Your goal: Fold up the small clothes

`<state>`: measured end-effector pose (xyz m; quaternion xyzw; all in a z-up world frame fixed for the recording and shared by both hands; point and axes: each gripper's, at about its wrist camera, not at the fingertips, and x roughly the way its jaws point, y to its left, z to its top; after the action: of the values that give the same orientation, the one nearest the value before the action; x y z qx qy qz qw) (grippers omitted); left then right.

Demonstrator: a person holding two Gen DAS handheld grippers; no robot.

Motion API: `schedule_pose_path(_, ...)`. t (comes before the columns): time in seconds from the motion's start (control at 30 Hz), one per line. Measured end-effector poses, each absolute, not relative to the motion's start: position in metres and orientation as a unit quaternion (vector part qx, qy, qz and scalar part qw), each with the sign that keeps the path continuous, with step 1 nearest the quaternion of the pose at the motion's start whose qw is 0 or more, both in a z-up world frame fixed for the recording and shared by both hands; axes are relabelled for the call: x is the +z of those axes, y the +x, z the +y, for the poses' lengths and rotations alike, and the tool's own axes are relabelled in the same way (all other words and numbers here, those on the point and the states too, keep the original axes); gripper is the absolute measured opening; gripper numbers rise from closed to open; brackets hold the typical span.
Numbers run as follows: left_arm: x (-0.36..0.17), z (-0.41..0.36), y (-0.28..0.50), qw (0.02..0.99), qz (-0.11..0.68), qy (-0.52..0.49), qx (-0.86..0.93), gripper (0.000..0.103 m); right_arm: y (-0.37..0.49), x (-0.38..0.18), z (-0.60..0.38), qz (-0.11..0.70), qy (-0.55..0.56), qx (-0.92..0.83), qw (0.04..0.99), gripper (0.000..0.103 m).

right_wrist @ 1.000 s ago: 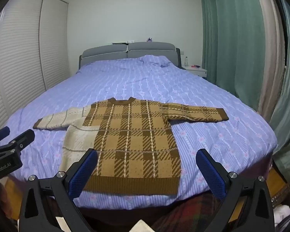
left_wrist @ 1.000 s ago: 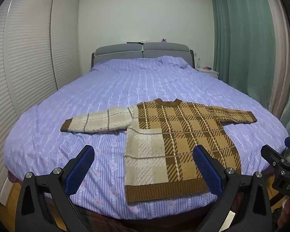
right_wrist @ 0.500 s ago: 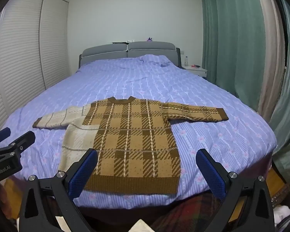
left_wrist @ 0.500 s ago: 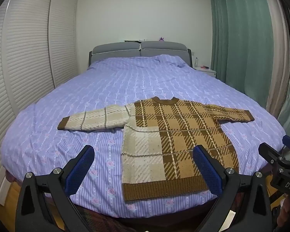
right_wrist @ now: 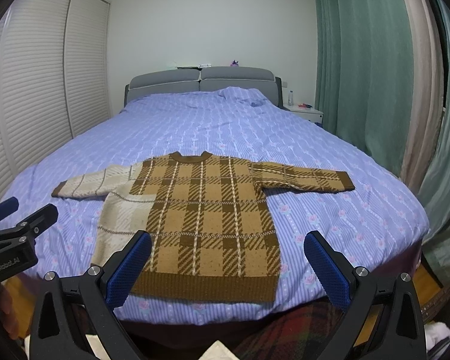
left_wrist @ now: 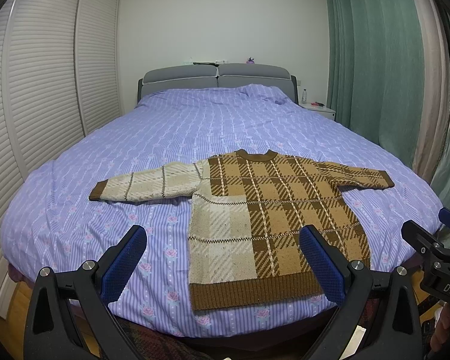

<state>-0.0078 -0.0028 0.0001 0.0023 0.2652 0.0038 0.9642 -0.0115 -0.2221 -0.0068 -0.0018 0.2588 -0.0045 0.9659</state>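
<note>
- Your left gripper is released, blue pads spread wide, grasping nothing, poised above the foot of the bed.
- Your right gripper is likewise released and empty, beside the left.
- The plaid sweater lies flat near the foot of the purple striped bedspread, hem toward you, both sleeves spread outward, neck away.
- Beyond: grey headboard, a nightstand at right, green curtains, louvred wardrobe doors at left.
</note>
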Motion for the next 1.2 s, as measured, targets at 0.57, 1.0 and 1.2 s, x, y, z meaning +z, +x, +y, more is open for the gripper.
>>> schedule_pose_path(0.57,0.0002,-0.0032,-0.0098,0.964,0.264,0.004,0.003,0.103,-0.0119,-0.0054,-0.2202,0.258,-0.004,-0.006,0.966,0.103)
schedule_pose_path(1.0,0.0003,-0.0033,-0.0097,0.964,0.264,0.003,0.003,0.103,-0.0122,-0.0049,-0.2203,0.258,-0.005,-0.006,0.966,0.103)
schedule_pose_path(1.2,0.0005,-0.0034,-0.01,0.965,0.264,0.003,0.003,0.103,-0.0119,-0.0041,-0.2198,0.257,-0.005,-0.006,0.966,0.103)
